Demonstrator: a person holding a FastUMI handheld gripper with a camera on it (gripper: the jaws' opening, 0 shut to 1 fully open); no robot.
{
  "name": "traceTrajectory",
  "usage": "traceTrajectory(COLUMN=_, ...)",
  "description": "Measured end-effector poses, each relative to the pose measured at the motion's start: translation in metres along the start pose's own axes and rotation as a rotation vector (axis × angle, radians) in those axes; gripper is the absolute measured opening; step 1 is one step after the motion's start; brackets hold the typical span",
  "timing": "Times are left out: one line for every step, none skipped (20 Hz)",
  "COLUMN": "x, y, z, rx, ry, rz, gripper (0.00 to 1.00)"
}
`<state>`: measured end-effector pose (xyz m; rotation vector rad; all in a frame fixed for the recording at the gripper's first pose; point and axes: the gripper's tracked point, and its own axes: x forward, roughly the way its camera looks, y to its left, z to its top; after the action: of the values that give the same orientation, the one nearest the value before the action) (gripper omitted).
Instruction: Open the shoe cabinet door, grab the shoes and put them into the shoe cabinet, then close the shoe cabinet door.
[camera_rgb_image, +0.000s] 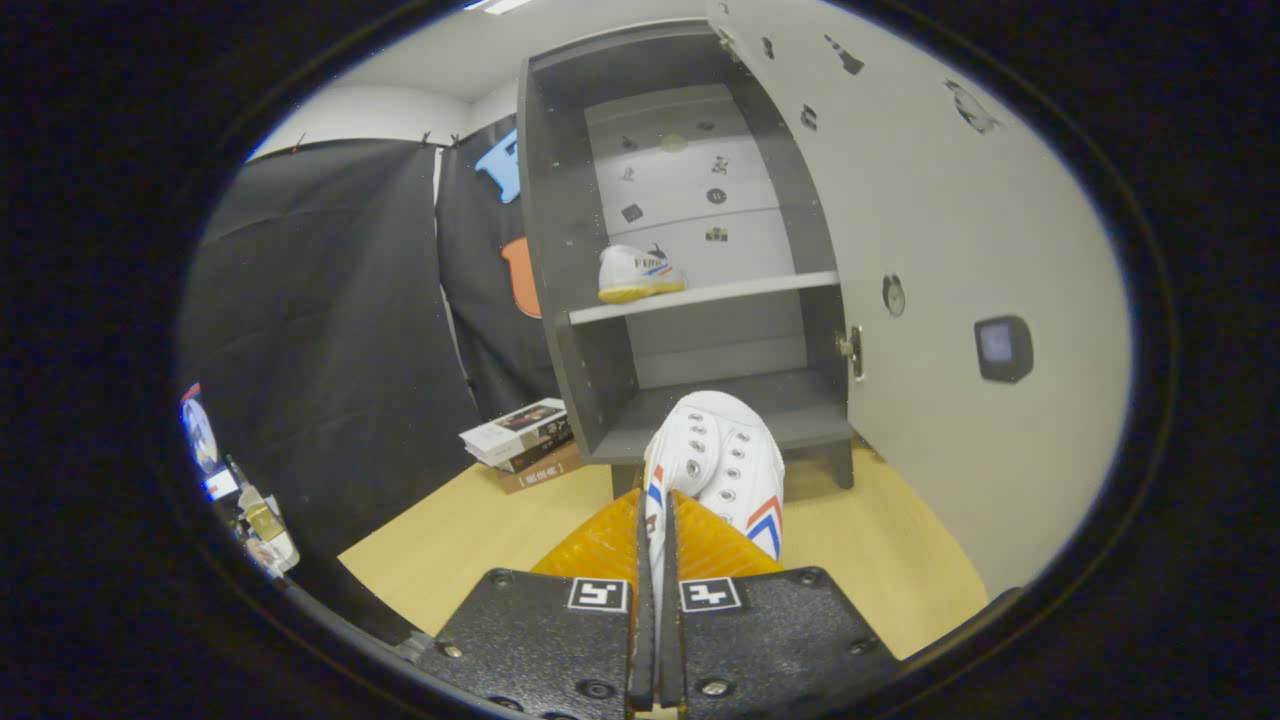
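Note:
My gripper (655, 525) is shut on the side wall of a white sneaker (722, 462) with red and blue stripes, which hangs toe-forward just ahead of the orange fingers (600, 545). Beyond it stands the grey shoe cabinet (560, 250), its white door (950, 280) swung wide open to the right. A second matching white sneaker (636, 273) with a yellow sole sits on the cabinet's middle shelf (720, 294), at its left end. The held shoe hovers in front of the bare lower shelf (800, 405).
A stack of books (525, 440) lies on the wooden floor (460, 540) beside the cabinet's left foot. Black cloth walls close off the left. Some bottles and small items (255, 515) stand at the far left.

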<state>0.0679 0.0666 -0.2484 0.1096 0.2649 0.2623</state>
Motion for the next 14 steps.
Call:
traceTrajectory(x=-0.004, y=0.005, z=0.018, rx=-0.011, ry=-0.020, rz=0.010, gripper=0.06)
traceTrajectory(x=-0.008, y=0.009, z=0.035, rx=-0.015, ry=-0.040, rz=0.018, gripper=0.06)
traceTrajectory(x=-0.012, y=0.012, z=0.052, rx=-0.029, ry=-0.055, rz=0.020, gripper=0.06)
traceTrajectory(x=-0.015, y=0.013, z=0.070, rx=-0.040, ry=-0.073, rz=0.020, gripper=0.06)
traceTrajectory(x=-0.017, y=0.017, z=0.087, rx=-0.052, ry=-0.090, rz=0.020, gripper=0.06)
traceTrajectory(x=-0.019, y=0.019, z=0.106, rx=-0.070, ry=-0.106, rz=0.016, gripper=0.06)
traceTrajectory(x=-0.020, y=0.020, z=0.123, rx=-0.090, ry=-0.118, rz=0.010, gripper=0.06)
traceTrajectory(x=-0.022, y=0.022, z=0.139, rx=-0.112, ry=-0.128, rz=0.003, gripper=0.06)
traceTrajectory(x=-0.022, y=0.025, z=0.157, rx=-0.134, ry=-0.139, rz=0.000, gripper=0.06)
traceTrajectory(x=-0.022, y=0.028, z=0.174, rx=-0.151, ry=-0.146, rz=-0.002, gripper=0.06)
traceTrajectory(x=-0.020, y=0.031, z=0.192, rx=-0.175, ry=-0.149, rz=-0.008, gripper=0.06)
traceTrajectory(x=-0.017, y=0.030, z=0.211, rx=-0.196, ry=-0.152, rz=-0.018, gripper=0.06)
traceTrajectory(x=-0.014, y=0.028, z=0.229, rx=-0.210, ry=-0.157, rz=-0.035, gripper=0.06)
traceTrajectory(x=-0.008, y=0.026, z=0.243, rx=-0.223, ry=-0.157, rz=-0.057, gripper=0.06)
